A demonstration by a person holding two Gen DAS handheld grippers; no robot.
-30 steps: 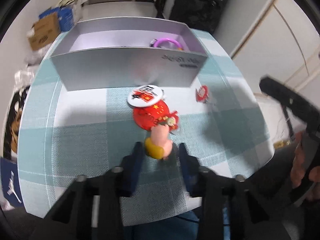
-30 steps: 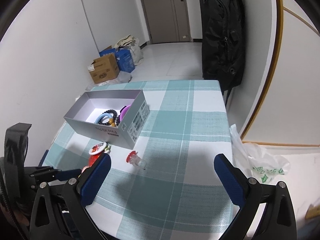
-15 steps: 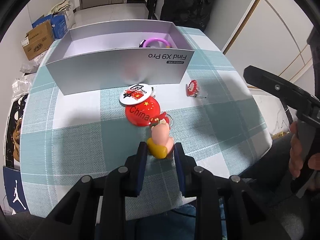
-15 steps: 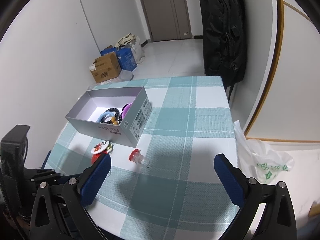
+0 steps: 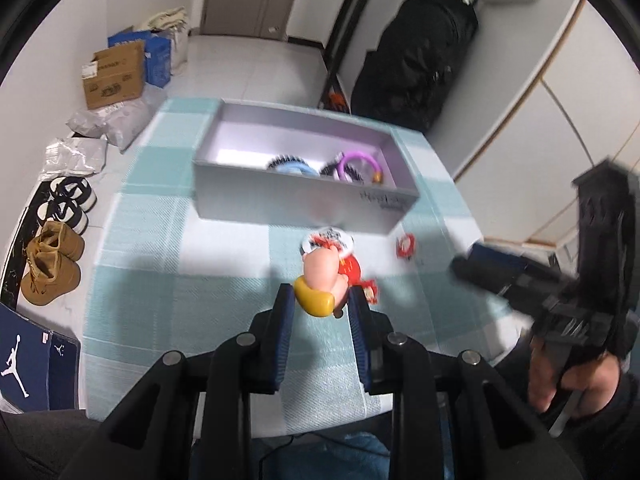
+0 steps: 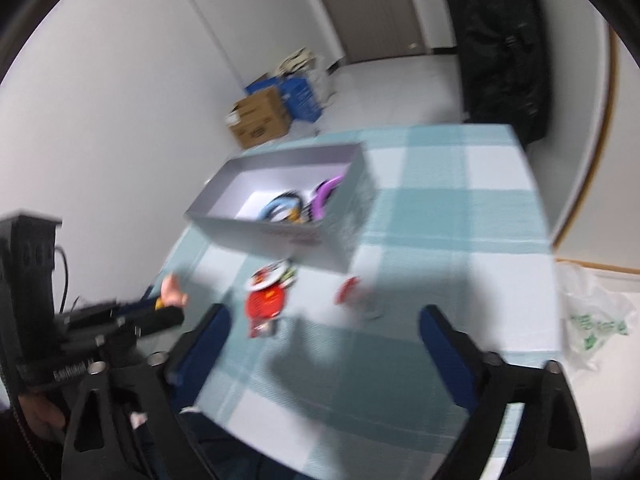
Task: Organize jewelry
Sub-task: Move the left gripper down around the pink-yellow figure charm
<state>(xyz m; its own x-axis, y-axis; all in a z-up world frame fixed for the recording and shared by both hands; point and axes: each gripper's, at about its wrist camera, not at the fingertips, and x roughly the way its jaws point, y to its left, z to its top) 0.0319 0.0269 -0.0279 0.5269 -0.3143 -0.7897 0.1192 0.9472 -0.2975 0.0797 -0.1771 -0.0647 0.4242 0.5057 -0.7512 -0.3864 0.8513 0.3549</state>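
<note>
My left gripper (image 5: 320,296) is shut on a pink and yellow figurine (image 5: 322,280), held above the checked tablecloth (image 5: 160,280) short of the grey box (image 5: 280,204). Inside the box lie a purple bracelet (image 5: 358,162), a blue one (image 5: 294,168) and dark beads. In front of the box lie a white badge (image 6: 272,274), a red badge (image 6: 266,300) and a small red charm (image 6: 348,290). My right gripper (image 6: 326,320) hovers near the table's front edge, its jaws wide but closing, with nothing between the pads; the charm lies just ahead of it.
A black backpack (image 5: 420,64) leans by the wall behind the table. Cardboard and blue boxes (image 5: 116,72), shoes (image 5: 52,264) and bags lie on the floor at the left. A white plastic bag (image 6: 596,320) sits beyond the table's right edge.
The left gripper has lifted the figurine off the cloth and tipped up toward the box. The right gripper has swung in toward the badges and charm, and its jaws have narrowed.
</note>
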